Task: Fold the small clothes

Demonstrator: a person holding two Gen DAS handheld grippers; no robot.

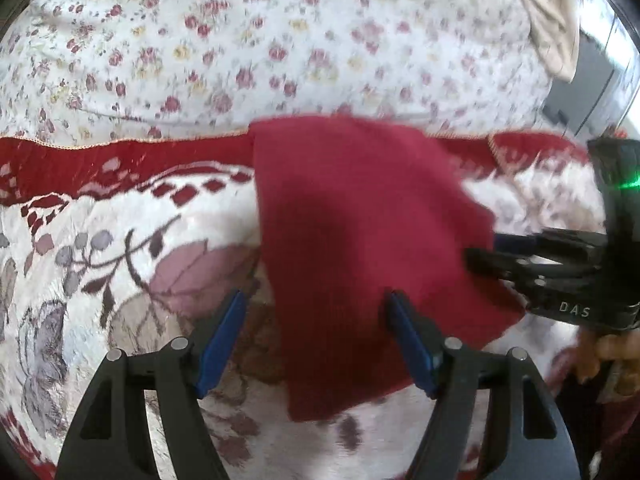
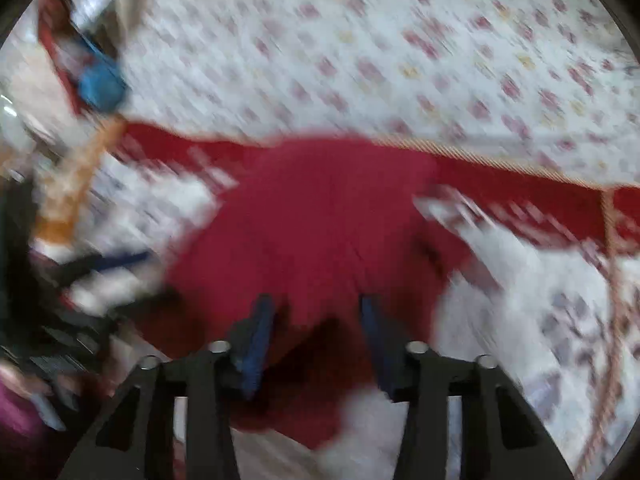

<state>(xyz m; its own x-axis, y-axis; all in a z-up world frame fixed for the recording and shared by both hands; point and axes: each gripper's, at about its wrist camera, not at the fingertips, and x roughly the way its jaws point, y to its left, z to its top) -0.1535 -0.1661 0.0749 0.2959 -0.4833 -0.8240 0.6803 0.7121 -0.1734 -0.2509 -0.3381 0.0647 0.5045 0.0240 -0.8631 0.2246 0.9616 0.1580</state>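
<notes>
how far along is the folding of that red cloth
Partly done, it seems: the red cloth lies on the patterned spread as a compact panel with straight edges, apparently folded at least once. In hand: nothing is gripped; the left hand-held gripper is open over its left edge, the right hand-held gripper open over its near part. Left: any further fold; blur hides detail.

Red knit garment [image 1: 360,232]: plain dark red, fine ribbed weave, no print visible. Lies flat, apparently folded into a rough four-sided panel, edges mostly straight, lower right corner drawn to a point. Left wrist view: occupies centre of frame, reaching from mid-height down to lower centre. Right wrist view: same garment [image 2: 320,220] at centre, heavily blurred, outline irregular; fold layers cannot be told.
</notes>
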